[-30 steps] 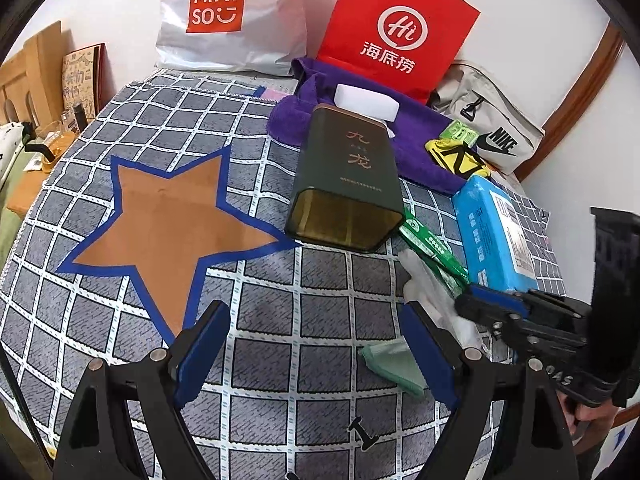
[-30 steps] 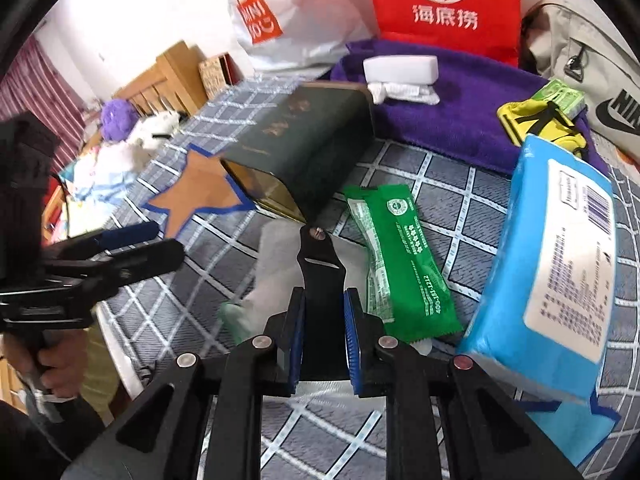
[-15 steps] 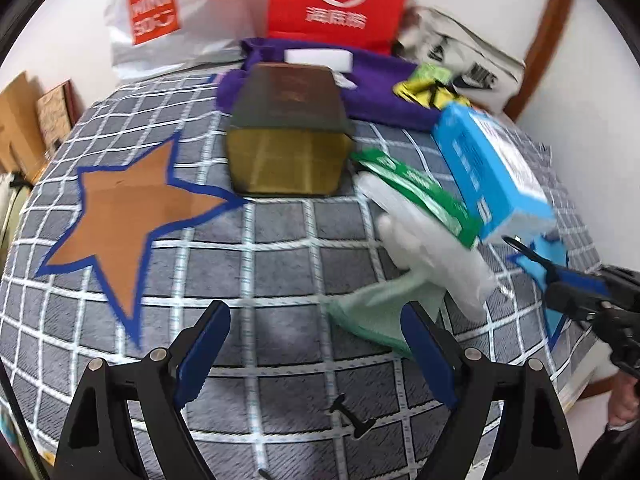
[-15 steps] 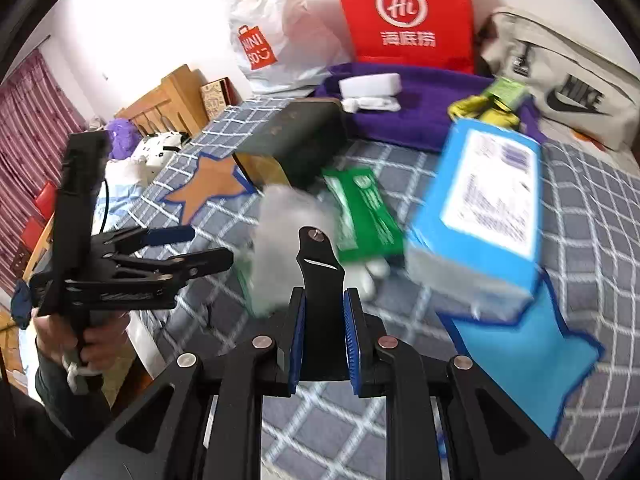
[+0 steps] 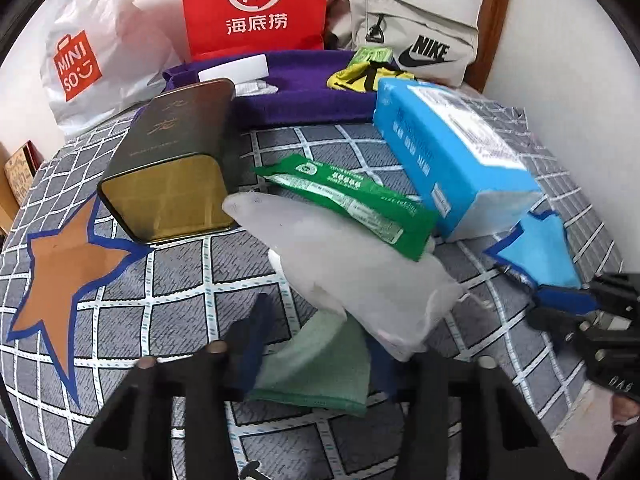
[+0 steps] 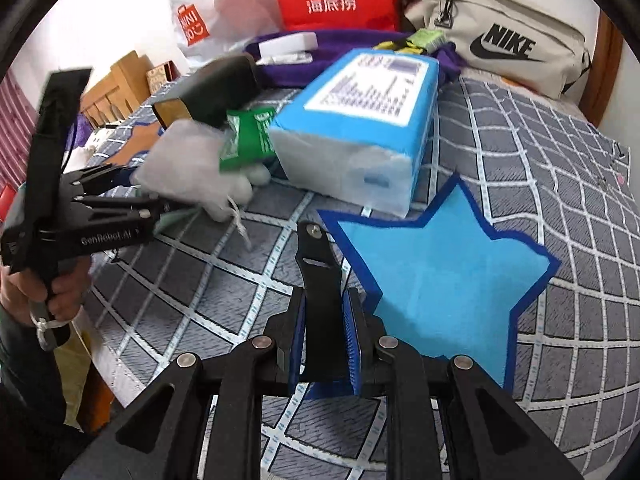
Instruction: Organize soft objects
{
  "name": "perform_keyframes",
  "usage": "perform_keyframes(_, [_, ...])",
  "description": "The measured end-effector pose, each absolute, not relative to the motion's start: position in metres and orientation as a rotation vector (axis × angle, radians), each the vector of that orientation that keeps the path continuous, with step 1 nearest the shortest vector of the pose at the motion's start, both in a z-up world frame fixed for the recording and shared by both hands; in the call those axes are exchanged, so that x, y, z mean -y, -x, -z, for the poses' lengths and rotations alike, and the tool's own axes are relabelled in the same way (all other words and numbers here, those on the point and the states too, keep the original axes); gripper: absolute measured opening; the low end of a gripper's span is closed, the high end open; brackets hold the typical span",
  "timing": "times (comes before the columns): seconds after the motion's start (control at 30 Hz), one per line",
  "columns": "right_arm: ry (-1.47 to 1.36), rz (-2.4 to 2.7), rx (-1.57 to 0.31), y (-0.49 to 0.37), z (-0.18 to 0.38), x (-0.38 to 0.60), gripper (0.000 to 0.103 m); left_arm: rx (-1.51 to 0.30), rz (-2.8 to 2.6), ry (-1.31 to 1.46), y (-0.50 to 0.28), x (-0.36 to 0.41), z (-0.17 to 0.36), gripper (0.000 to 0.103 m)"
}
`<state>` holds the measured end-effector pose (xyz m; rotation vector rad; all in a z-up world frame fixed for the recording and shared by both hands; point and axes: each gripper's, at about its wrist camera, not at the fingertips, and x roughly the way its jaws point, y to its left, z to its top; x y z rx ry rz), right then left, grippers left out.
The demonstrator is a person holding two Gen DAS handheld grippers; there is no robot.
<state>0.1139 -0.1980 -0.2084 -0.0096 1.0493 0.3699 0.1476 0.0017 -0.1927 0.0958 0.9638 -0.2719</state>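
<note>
Grey checked bedcover [image 5: 180, 280] is filling the left wrist view; left gripper [image 5: 316, 352] has just been closing its jaws around a pale green folded cloth [image 5: 320, 372] beneath a translucent white pouch [image 5: 340, 256], probably pinching it before lifting; right wrist view: right gripper [image 6: 328, 332] is standing nearly closed, holding nothing, over a blue star patch [image 6: 440, 280].

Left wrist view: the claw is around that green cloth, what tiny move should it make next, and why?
Probably pull the green cloth gently back and up. The left claw has just been closing with the cloth between its jaws, but its far end lies under the white pouch, so it needs sliding free.
</note>
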Motion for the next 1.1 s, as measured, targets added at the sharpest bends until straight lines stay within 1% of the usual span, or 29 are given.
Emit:
perform_keyframes(0.03, [0.004, -0.374, -1.042, -0.114, 0.209, 0.198, 0.027, -0.967, 0.281, -0.089, -0.146, -0.002, 0.192, 0.016])
perform_keyframes(0.1, [0.006, -0.380, -1.027, -0.114, 0.210, 0.196, 0.037, -0.985, 0.289, -0.031, -0.145, -0.010, 0.190, 0.012])
perform_keyframes(0.13, [0.015, -0.380, -1.018, -0.113, 0.211, 0.193, 0.039, -0.984, 0.289, -0.013, -0.143, -0.014, 0.189, 0.009])
perform_keyframes(0.2, [0.035, -0.370, -0.997, -0.113, 0.212, 0.187, 0.040, -0.984, 0.289, 0.021, -0.138, -0.023, 0.184, 0.008])
perform_keyframes(0.23, [0.044, -0.359, -0.990, -0.113, 0.213, 0.186, 0.038, -0.981, 0.289, 0.035, -0.136, -0.027, 0.180, 0.008])
perform_keyframes(0.27, [0.055, -0.341, -0.981, -0.113, 0.213, 0.185, 0.029, -0.974, 0.291, 0.050, -0.132, -0.032, 0.176, 0.008])
perform_keyframes(0.3, [0.058, -0.336, -0.980, -0.114, 0.212, 0.185, 0.026, -0.967, 0.292, 0.061, -0.129, -0.036, 0.171, 0.008])
perform_keyframes(0.57, [-0.021, -0.370, -0.972, -0.110, 0.198, 0.193, 0.025, -0.910, 0.242, 0.113, -0.117, -0.057, 0.141, 0.008])
perform_keyframes(1.1, [-0.056, -0.372, -0.856, -0.104, 0.129, 0.202, 0.025, -0.796, 0.205, 0.135, -0.105, -0.068, 0.080, 0.006])
